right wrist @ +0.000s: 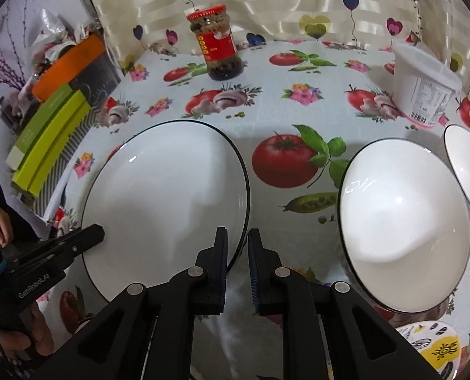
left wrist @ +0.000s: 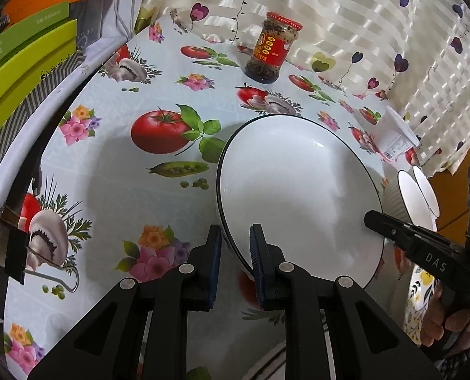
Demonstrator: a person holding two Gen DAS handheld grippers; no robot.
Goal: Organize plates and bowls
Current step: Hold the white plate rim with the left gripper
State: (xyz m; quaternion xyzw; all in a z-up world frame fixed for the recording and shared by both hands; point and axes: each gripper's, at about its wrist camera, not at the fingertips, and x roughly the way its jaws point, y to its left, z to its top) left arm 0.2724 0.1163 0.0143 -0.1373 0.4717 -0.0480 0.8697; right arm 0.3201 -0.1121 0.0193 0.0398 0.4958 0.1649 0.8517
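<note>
Looks like a home dining spot. Glossy vegetable-and-flower printed tablecloth (right wrist: 298,104), red-lidded glass jar of chili sauce (right wrist: 217,47), cream striped curtain with heart balloons (right wrist: 266,3). Stacked green and orange boxes (right wrist: 54,117) at the table's edge, contents unclear.

A glass jar (right wrist: 217,44) with a red lid and red label stands upright at the far side of the desk (right wrist: 266,114), which is covered by a cloth printed with tomatoes, mushrooms and flowers. A white plastic tub (right wrist: 425,90) stands at the far right. Green and orange boxes (right wrist: 52,126) lie along the left edge. A striped curtain with hearts (right wrist: 298,6) hangs behind.
</note>
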